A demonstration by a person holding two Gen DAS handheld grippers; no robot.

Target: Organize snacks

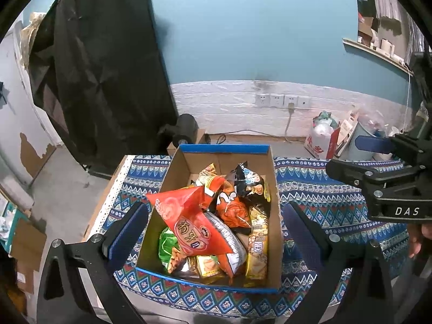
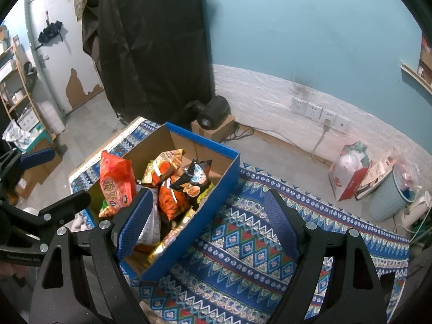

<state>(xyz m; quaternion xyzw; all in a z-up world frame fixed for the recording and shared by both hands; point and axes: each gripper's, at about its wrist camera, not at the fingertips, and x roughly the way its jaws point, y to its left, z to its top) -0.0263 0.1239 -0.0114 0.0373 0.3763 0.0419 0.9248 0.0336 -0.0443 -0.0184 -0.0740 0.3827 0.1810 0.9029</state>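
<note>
Both wrist views are evenly lit by cool indoor light, with soft, faint shadows. Fisheye bending curves the wall (image 1: 256, 27) and darkens the corners. Foil snack bags (image 1: 205, 216) ahead of the fingers catch small glints; focus stays sharp.

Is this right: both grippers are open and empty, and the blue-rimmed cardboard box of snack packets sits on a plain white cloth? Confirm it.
Not quite. The blue-rimmed cardboard box of snack packets sits on a blue patterned cloth, not a plain white one; the right wrist view shows it best. The left gripper and right gripper are indeed open and empty.
</note>
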